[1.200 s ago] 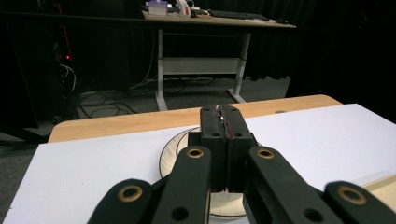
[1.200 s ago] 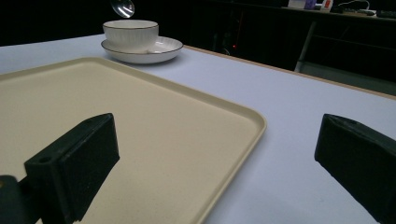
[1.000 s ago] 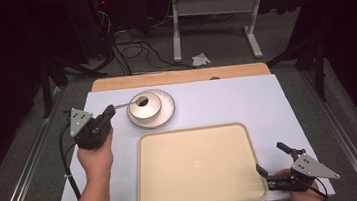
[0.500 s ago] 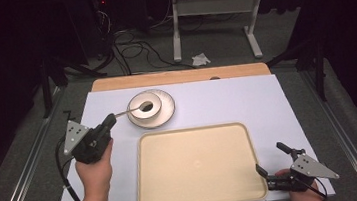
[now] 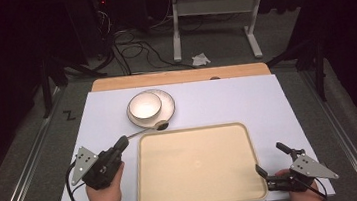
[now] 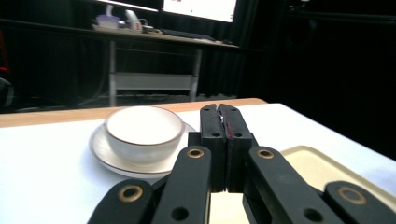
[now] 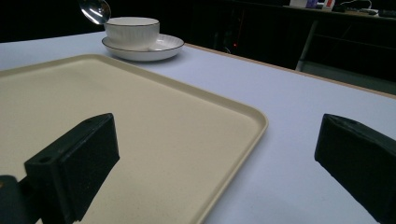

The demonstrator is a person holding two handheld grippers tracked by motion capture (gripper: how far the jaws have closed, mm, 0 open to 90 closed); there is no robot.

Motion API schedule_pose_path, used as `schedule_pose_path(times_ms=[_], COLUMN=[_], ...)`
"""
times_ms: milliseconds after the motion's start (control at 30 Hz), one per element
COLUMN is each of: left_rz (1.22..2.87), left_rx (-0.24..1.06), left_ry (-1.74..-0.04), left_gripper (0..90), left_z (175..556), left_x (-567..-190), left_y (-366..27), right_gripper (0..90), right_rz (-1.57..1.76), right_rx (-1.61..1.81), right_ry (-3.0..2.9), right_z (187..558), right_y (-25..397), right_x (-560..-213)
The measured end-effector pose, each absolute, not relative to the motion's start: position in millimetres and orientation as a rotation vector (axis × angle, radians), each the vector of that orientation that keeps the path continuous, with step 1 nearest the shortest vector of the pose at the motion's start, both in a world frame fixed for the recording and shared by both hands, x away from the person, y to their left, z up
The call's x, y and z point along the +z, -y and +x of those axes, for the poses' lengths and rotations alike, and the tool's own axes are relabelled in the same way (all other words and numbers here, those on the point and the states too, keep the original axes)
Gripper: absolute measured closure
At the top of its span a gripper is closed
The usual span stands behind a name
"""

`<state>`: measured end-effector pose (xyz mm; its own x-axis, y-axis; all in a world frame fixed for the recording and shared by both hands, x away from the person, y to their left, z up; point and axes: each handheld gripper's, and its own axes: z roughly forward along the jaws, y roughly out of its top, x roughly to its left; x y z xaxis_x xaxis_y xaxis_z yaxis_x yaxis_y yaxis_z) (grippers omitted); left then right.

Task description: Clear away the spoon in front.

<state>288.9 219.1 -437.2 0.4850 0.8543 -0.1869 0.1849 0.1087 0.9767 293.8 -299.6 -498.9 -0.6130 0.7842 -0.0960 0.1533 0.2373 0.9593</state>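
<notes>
1. The spoon (image 5: pixel 150 129) is pinched by its handle in the left gripper (image 5: pixel 120 146), whose jaws are shut tight on it. Its shiny bowl end reaches forward from the jaw tips, above the table just past the far left corner of the tray (image 5: pixel 248 183). In the right gripper view the polished spoon bowl (image 7: pixel 95 10) shows raised in the air.
2. Ahead of the jaw tips and a little to the left stands the bowl (image 5: pixel 144 106), white, round and glossy with a thin dark rim. It sits on a matching shallow plate (image 5: pixel 167 103).
3. Judging from this, the spoon is out of the dishes and held clear of them. Setting it down, probably on the tray, is what seems left.
4. The tray lies to the right of the left gripper. It is cream-coloured and matte with a fine grainy surface, rounded corners and a low raised lip, and nothing lies on it.
5. The right gripper (image 5: pixel 274 165) rests at the tray's near right corner, jaws spread wide and holding nothing.
6. All of it sits on a smooth pale table (image 5: pixel 287 99) with a wooden strip along its far edge.
</notes>
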Motion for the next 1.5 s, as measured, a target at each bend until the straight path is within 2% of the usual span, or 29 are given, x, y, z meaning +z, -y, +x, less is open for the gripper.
schedule_pose_path(times_ms=[367,733,933,1233,1500], left_rz=[1.461,1.459,1.438,1.474,1.411], left_rx=[0.52,0.294,0.162,0.083,-0.01], left_ry=[-0.911,-0.911,-0.946,-0.978,-1.027], left_gripper=[89.8,89.8,89.8,89.7,89.7], left_z=[279.4,288.2,294.6,297.7,298.2], left_x=[-444.2,-464.5,-477.4,-485.2,-504.6], left_y=[-195.6,-174.0,-171.4,-174.4,-178.7], right_gripper=[0.5,0.5,0.5,0.5,0.5], right_rz=[0.859,0.861,0.852,0.856,0.847], right_rx=[1.393,1.396,1.396,1.396,1.395], right_ry=[-1.931,-1.936,-1.94,-1.943,-1.952], right_z=[294.7,293.9,294.1,293.5,293.8], right_y=[299.0,299.0,298.1,298.5,296.9], right_x=[-499.1,-499.5,-499.3,-499.6,-499.6])
